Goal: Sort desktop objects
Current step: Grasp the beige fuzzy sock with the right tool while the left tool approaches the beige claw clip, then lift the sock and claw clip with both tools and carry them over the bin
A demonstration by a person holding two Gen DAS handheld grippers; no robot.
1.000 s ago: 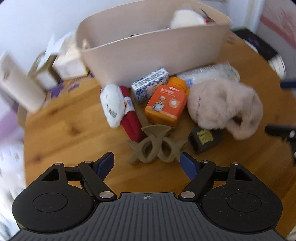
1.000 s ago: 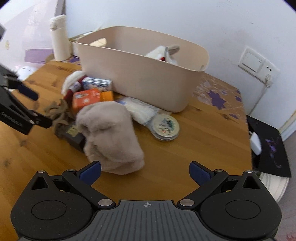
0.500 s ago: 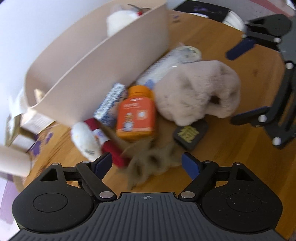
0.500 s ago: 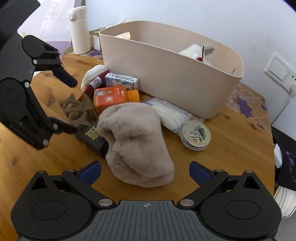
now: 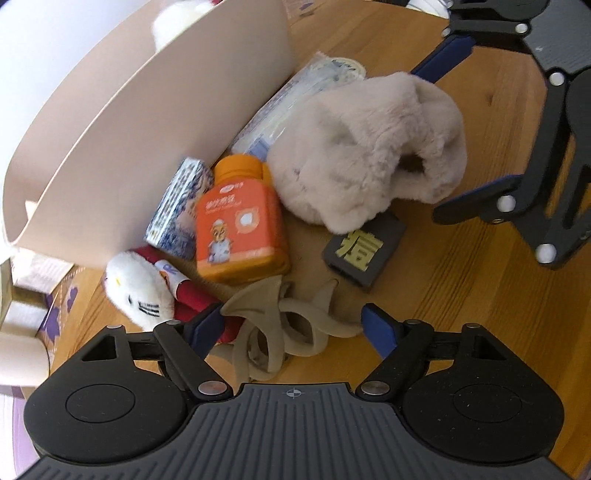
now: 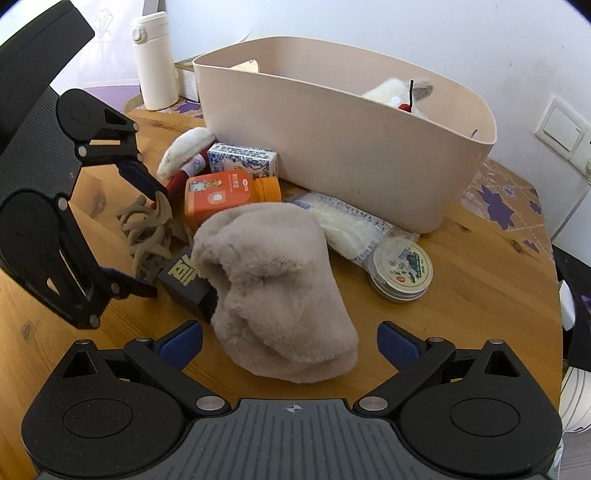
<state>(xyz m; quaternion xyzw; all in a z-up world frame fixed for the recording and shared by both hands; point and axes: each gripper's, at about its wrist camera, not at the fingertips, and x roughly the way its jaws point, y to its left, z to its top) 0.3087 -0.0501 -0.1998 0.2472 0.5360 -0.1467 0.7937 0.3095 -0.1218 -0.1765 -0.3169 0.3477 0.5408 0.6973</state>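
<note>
The wooden tabletop (image 6: pixel 480 280) meets a white wall (image 6: pixel 369 33) bearing what looks like a switch plate (image 6: pixel 561 127); both the left claw (image 5: pixel 295 325) and the right claw (image 6: pixel 290 341) gape, holding nothing.

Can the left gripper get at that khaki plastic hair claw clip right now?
Probably yes. The open left gripper already straddles the khaki plastic hair claw clip, nothing lies over it, though the red-and-white plush toy crowds one finger.
</note>
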